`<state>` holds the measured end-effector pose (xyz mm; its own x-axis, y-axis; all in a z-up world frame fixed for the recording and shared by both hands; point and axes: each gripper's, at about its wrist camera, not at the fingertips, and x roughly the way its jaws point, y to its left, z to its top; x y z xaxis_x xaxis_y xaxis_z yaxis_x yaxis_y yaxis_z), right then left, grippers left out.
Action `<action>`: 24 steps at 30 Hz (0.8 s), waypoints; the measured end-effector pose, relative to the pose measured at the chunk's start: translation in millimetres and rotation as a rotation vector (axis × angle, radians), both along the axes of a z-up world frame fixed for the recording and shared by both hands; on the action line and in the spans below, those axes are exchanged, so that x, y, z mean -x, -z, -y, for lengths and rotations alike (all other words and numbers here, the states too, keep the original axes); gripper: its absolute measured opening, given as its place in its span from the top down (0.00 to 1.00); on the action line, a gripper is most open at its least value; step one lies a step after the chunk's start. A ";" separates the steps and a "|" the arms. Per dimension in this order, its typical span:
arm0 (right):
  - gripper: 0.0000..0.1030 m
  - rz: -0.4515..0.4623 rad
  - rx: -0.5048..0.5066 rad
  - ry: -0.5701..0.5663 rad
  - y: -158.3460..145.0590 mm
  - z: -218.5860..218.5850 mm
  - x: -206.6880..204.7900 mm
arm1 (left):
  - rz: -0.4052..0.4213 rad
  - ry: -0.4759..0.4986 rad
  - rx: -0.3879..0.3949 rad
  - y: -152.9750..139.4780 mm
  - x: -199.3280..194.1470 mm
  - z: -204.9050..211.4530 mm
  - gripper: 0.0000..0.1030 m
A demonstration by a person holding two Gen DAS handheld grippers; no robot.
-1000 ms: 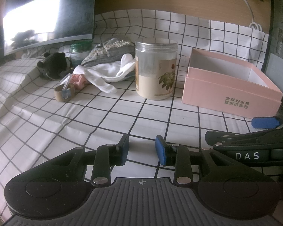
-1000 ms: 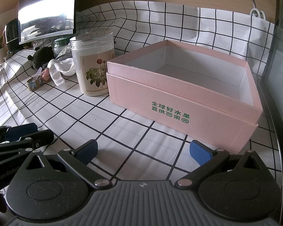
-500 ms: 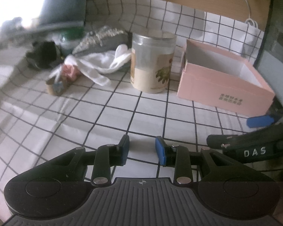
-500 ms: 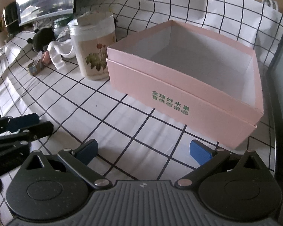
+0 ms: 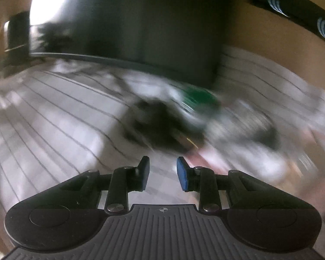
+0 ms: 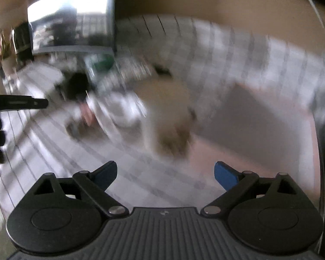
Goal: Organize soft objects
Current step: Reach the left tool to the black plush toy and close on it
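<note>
Both views were badly smeared by motion. Through the left wrist camera, the left gripper (image 5: 162,172) stood with a narrow gap between its blue pads, nothing held between them. Just ahead of it on the checked tablecloth (image 5: 54,117) lay a dark soft toy (image 5: 153,123), blurred, with a green-lidded jar (image 5: 197,97) behind it and a heap of white and grey cloth (image 5: 244,134) to its right. A black monitor (image 5: 140,26) stood at the back edge of the table.

From the right wrist camera, the right gripper (image 6: 165,173) was spread wide and empty. Ahead of it, a tall pale jar (image 6: 169,112) and the pink box (image 6: 260,117) to its right were only vague shapes. The dark toy (image 6: 75,84) and white cloth (image 6: 121,108) lay toward the left, near the table's back edge. The left gripper's tip (image 6: 21,104) reached in from the left edge of that view.
</note>
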<state>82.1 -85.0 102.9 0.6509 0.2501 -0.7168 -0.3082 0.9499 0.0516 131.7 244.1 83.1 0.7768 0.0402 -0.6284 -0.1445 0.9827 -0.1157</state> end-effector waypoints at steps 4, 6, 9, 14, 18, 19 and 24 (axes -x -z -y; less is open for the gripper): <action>0.06 0.042 -0.017 0.013 -33.4 -51.5 -34.0 | 0.000 0.073 0.159 -2.6 -69.5 -60.1 0.70; 0.06 0.047 -0.015 0.032 -43.7 -75.0 -52.2 | -0.040 0.137 0.196 1.6 -97.2 -72.8 0.70; 0.06 0.064 0.000 0.060 -53.2 -102.7 -64.5 | -0.099 0.205 0.086 9.3 -125.3 -69.5 0.70; 0.06 0.045 0.052 0.077 -46.6 -127.6 -65.6 | -0.109 0.323 0.007 16.4 -140.3 -62.4 0.68; 0.06 -0.004 0.059 0.142 -39.8 -127.4 -65.6 | -0.185 0.415 0.119 17.3 -155.5 -59.9 0.62; 0.06 -0.013 0.051 0.153 -39.1 -125.4 -65.0 | -0.191 0.437 0.099 18.1 -157.3 -55.9 0.59; 0.06 -0.017 0.060 0.157 -33.8 -119.5 -54.7 | -0.194 0.442 0.023 20.4 -152.5 -45.1 0.54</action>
<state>136.8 34.5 136.7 0.6663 0.1031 -0.7385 -0.1556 0.9878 -0.0025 284.2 289.1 62.8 0.5845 -0.2830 -0.7604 0.2651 0.9524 -0.1507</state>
